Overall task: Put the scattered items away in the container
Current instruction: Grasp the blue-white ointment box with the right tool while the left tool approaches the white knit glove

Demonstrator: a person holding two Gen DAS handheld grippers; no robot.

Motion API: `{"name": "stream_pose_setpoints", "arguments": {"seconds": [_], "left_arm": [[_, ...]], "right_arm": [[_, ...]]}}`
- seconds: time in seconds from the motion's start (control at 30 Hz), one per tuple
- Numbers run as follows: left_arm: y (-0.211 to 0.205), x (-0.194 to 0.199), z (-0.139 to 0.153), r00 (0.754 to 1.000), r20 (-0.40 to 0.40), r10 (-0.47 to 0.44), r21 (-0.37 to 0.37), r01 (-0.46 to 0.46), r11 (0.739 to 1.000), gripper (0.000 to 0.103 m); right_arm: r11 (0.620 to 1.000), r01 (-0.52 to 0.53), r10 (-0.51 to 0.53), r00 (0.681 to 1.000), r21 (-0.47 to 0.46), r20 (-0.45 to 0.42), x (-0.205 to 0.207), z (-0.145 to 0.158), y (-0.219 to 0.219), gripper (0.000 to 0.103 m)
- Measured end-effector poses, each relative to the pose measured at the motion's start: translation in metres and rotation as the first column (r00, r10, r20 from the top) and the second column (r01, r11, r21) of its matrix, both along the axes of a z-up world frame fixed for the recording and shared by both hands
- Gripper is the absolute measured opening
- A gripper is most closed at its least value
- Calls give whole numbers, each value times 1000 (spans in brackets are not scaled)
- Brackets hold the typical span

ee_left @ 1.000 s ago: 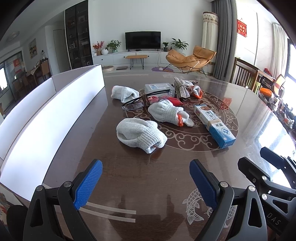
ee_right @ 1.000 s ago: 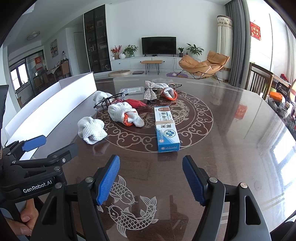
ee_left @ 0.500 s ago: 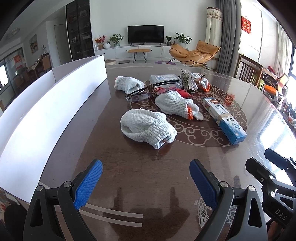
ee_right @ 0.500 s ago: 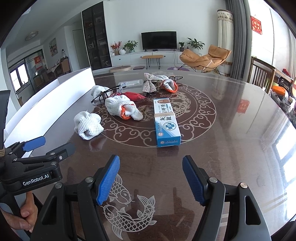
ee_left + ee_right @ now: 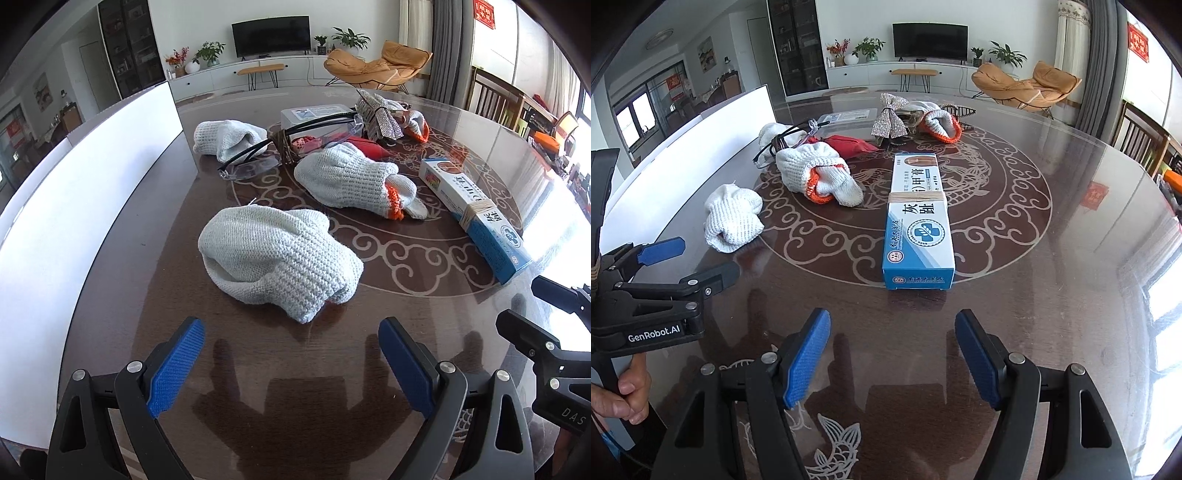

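White knit glove bundle (image 5: pixel 280 264) is laid on the dark table (image 5: pixel 258 369), just ahead of the left gripper (image 5: pixel 291 358), jaws spread, empty. The blue-and-white box (image 5: pixel 918 221) is laid ahead of the right gripper (image 5: pixel 892 354), likewise spread. The white container (image 5: pixel 85 177) is seen at left.

White knit gloves (image 5: pixel 280 258), blue-white box (image 5: pixel 918 229) (brown scroll-patterned table (image 5: pixel 1015 295)).

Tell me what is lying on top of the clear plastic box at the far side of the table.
The safety glasses lean over the clear plastic box, one temple arm across its lid, which bears a printed label. The box's contents cannot be made out.
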State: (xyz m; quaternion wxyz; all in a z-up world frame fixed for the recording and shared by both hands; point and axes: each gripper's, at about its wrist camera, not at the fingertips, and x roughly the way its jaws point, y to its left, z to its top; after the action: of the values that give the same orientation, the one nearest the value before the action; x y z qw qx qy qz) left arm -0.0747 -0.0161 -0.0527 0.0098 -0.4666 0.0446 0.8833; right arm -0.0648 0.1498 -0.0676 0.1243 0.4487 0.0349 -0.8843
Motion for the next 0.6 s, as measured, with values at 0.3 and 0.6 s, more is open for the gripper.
{"name": "stream_pose_setpoints", "arguments": {"seconds": [0.3,0.6], "left_arm": [[1,-30,-8,1000,2,0,36,0,999,103],[1,-59,-7,1000,4,-18,61,18,998,103]], "right_arm": [[998,-20,19,1000,53,3,-41,-10,-5,72],[999,-17,18,999,50,-31,-76,-12,-5,72]]}}
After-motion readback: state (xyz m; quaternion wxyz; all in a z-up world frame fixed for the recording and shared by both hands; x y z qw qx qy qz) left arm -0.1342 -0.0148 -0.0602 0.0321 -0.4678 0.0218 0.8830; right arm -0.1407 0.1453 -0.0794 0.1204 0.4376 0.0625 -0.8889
